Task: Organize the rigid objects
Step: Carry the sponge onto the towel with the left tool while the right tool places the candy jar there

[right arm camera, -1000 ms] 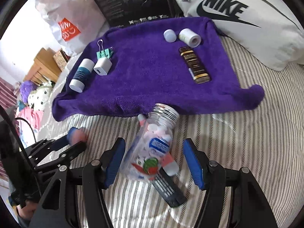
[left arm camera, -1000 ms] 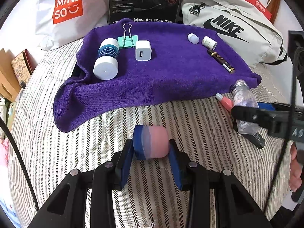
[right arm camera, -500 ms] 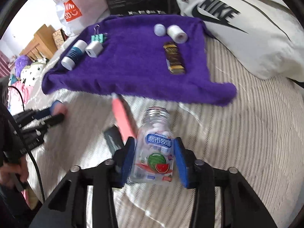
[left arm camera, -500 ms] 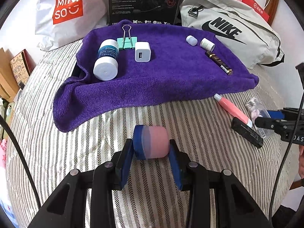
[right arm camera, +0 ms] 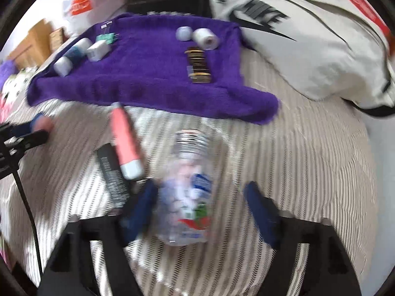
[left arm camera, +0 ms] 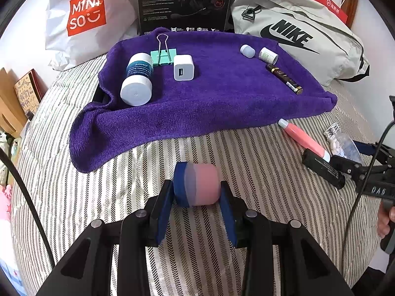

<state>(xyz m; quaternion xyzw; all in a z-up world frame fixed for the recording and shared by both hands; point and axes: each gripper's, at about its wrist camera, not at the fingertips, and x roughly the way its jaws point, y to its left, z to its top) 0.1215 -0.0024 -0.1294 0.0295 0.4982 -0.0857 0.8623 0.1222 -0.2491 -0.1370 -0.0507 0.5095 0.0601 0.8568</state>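
My left gripper is shut on a pink and blue jar, held low over the striped bed in front of the purple towel. My right gripper is open, its jaws wide either side of a clear candy bottle that lies on the bed; the view is blurred. The bottle also shows in the left wrist view. A pink tube and a black tube lie just left of the bottle.
On the towel lie a white and blue bottle, a green binder clip, a white charger, two small white containers and a dark tube. A Nike bag, black box and Miniso bag line the back.
My right gripper was shut on the candy bottle half a second ago and has now opened; the bottle lies between its jaws. My left gripper still holds the jar, barely moved.
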